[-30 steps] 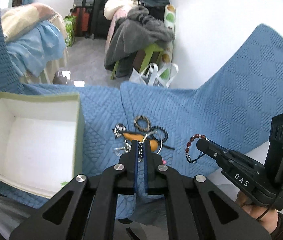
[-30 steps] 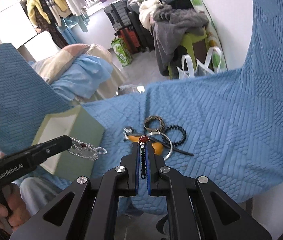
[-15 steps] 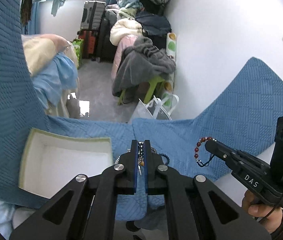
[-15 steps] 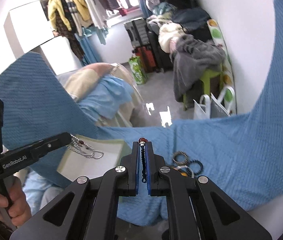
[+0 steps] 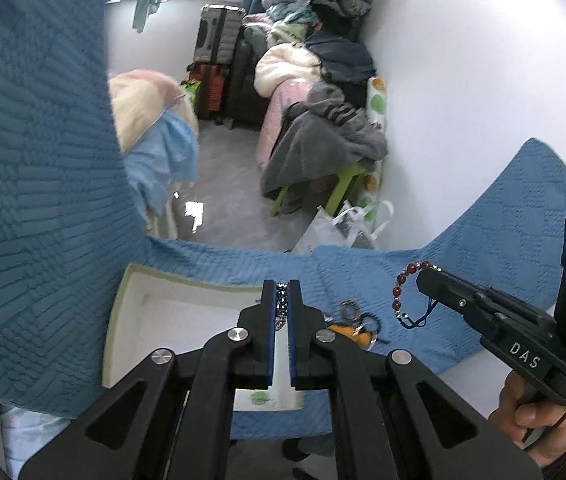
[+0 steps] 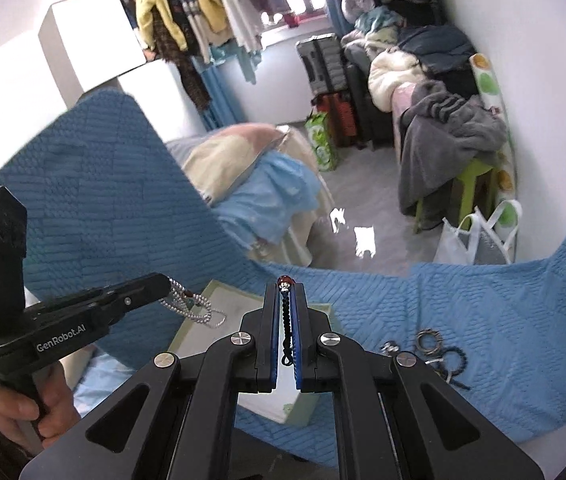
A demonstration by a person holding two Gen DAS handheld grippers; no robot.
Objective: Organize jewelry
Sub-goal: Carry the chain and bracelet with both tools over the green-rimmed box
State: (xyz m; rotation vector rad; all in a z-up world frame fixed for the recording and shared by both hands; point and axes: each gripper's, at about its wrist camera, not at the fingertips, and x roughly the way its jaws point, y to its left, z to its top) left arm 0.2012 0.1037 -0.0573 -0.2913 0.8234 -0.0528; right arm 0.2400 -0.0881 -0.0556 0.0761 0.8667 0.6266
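My left gripper (image 5: pixel 282 286) is shut on a silver bead chain (image 5: pixel 281 306), held above the open white box with a green rim (image 5: pixel 123 300); from the right wrist view the chain (image 6: pixel 191 306) dangles from that gripper (image 6: pixel 165 282). My right gripper (image 6: pixel 284 286) is shut on a red bead bracelet with a dark blue cord (image 6: pixel 287 328), held above the blue cloth; in the left wrist view the bracelet (image 5: pixel 407 288) hangs from that gripper (image 5: pixel 421 280). Several other pieces of jewelry (image 5: pixel 357 322) lie on the cloth right of the box.
The blue quilted cloth (image 6: pixel 503 320) covers the work surface. The box (image 6: pixel 219 320) sits at its left part. Beyond the far edge are a floor, a green stool piled with clothes (image 5: pixel 323 148), suitcases (image 5: pixel 219 40) and a white wall on the right.
Both grippers have risen and tilted up with their jewelry. The left one has moved left from over the jewelry pile to over the box; the pile and box now look smaller and lower.
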